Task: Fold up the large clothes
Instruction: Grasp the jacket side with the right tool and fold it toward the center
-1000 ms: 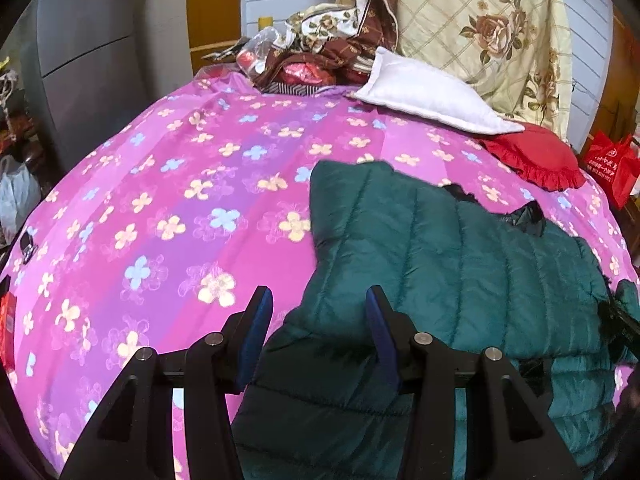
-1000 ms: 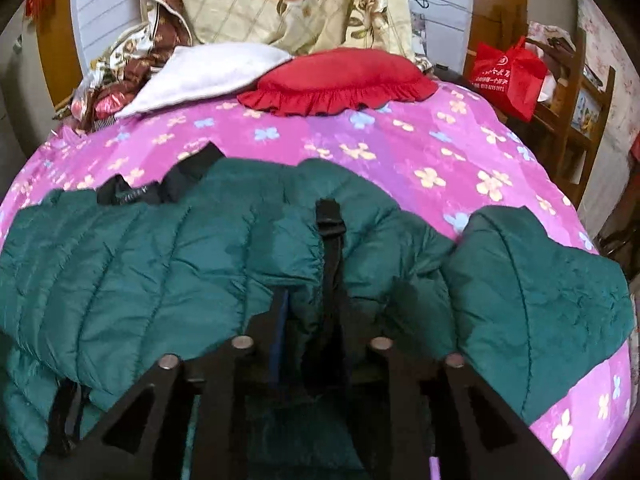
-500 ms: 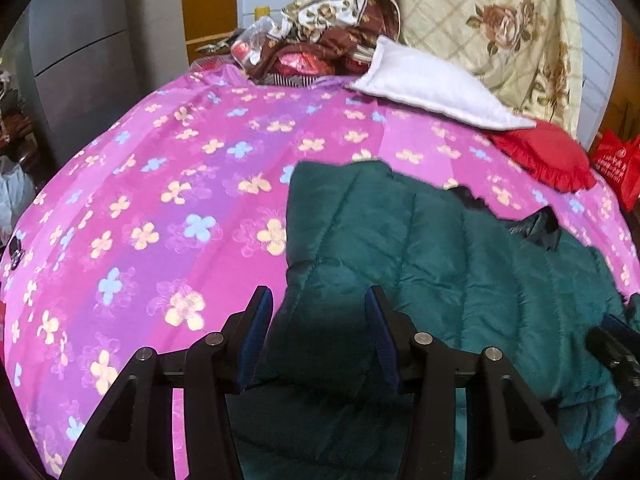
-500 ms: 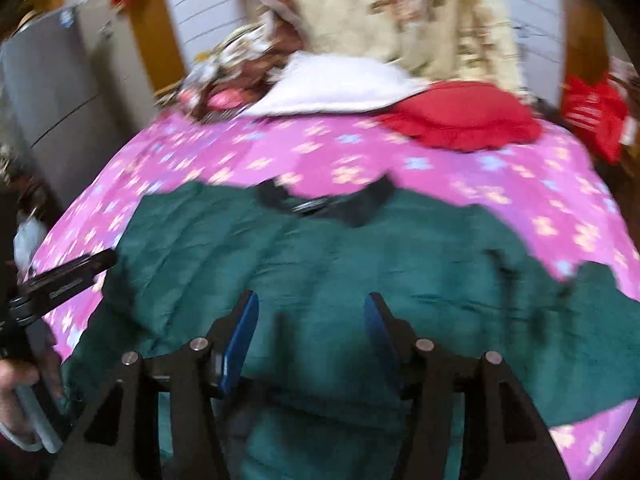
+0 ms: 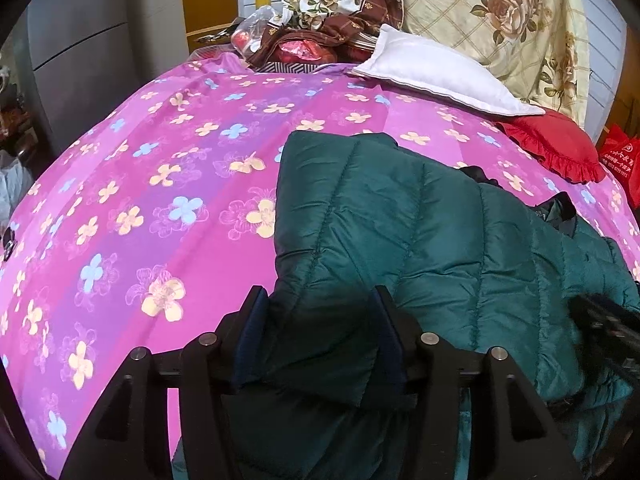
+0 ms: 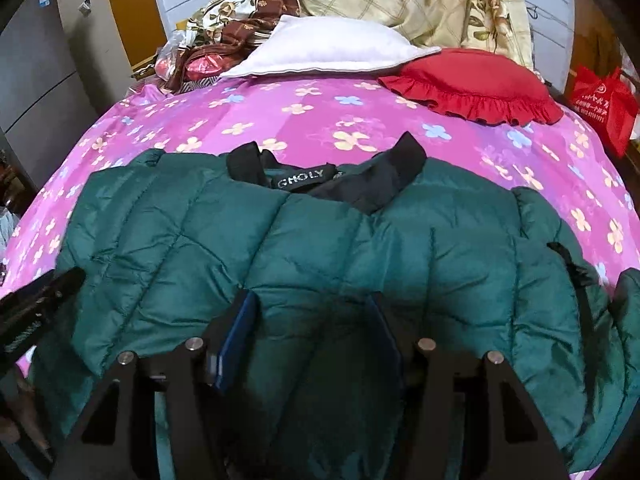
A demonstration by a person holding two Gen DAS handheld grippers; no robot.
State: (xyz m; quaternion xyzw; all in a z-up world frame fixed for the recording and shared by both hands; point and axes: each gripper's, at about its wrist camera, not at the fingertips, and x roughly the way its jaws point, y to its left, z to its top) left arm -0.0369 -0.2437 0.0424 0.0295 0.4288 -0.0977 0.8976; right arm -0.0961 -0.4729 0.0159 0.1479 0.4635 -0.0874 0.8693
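Observation:
A dark green puffer jacket (image 5: 420, 220) lies spread on the pink flowered bedsheet (image 5: 160, 200), its black collar (image 6: 360, 184) pointing at the pillows. My left gripper (image 5: 318, 294) sits low over the jacket's left edge. Its jaws are opening, with a fold of green fabric lying between the blue pads. My right gripper (image 6: 312, 300) hovers open over the middle of the jacket (image 6: 320, 240), nothing pinched. In the right wrist view, the left gripper (image 6: 40, 300) shows at the left edge. In the left wrist view, the right gripper (image 5: 600, 320) is a dark blur at the right.
A white pillow (image 5: 432, 76), a red frilled cushion (image 5: 552, 144) and a heap of flowered quilts (image 5: 500, 20) lie at the head of the bed. A red bag (image 6: 600, 108) hangs beyond the right side. A grey cabinet (image 5: 80, 60) stands to the left.
My right gripper let go of the jacket fold it held, opened and swung left to the jacket's middle. My left gripper sank onto the jacket's left edge, jaws a little wider.

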